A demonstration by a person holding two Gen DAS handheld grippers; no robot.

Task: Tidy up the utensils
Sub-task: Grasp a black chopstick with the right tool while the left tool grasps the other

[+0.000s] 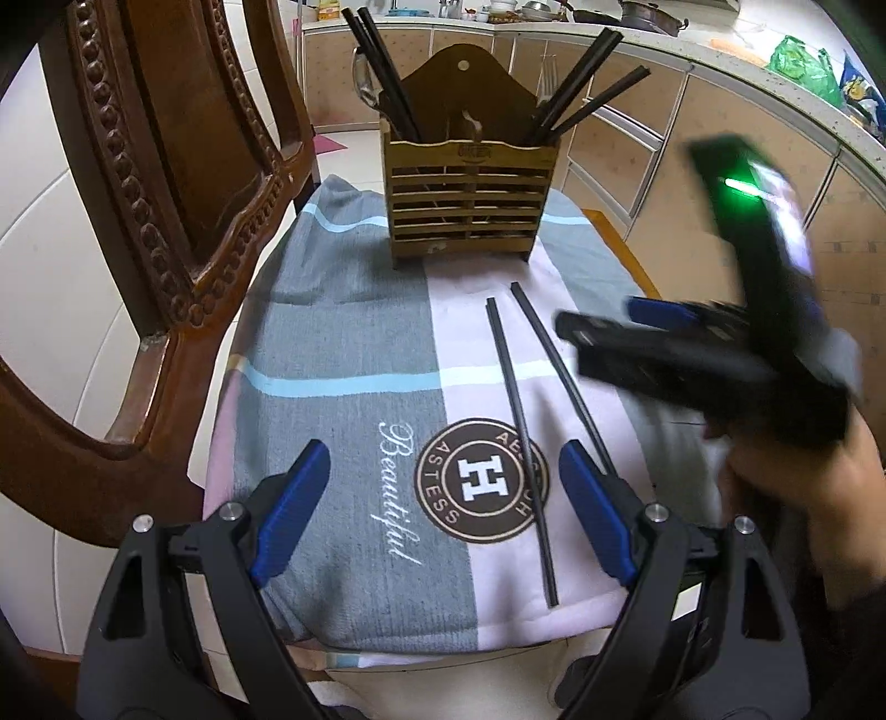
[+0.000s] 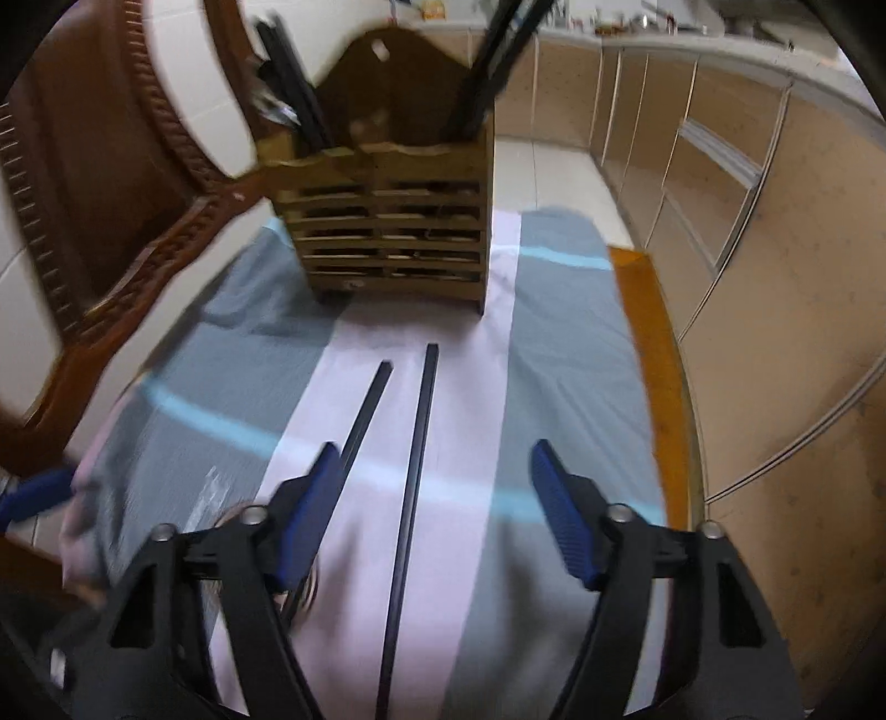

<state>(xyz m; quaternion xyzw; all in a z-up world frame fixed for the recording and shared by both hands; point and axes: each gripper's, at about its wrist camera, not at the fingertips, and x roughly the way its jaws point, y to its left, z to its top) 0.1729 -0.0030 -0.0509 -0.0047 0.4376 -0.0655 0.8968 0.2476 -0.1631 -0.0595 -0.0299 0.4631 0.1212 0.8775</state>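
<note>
Two black chopsticks (image 1: pixel 518 421) (image 1: pixel 565 379) lie side by side on a grey and pink towel (image 1: pixel 343 343); in the right wrist view they (image 2: pixel 412 471) (image 2: pixel 365 410) run away from me. A slatted wooden utensil holder (image 1: pixel 469 199) (image 2: pixel 387 232) stands at the towel's far end with several black chopsticks in it. My left gripper (image 1: pixel 443 498) is open and empty above the towel's near part. My right gripper (image 2: pixel 437 498) is open above the two chopsticks; its body (image 1: pixel 692 360) shows blurred at the right of the left wrist view.
The towel covers a seat beside a carved wooden chair back (image 1: pixel 155 210) on the left. Kitchen cabinets (image 2: pixel 720 232) and a cluttered counter (image 1: pixel 720 50) run along the right and back. A white tiled floor (image 2: pixel 554 177) lies beyond.
</note>
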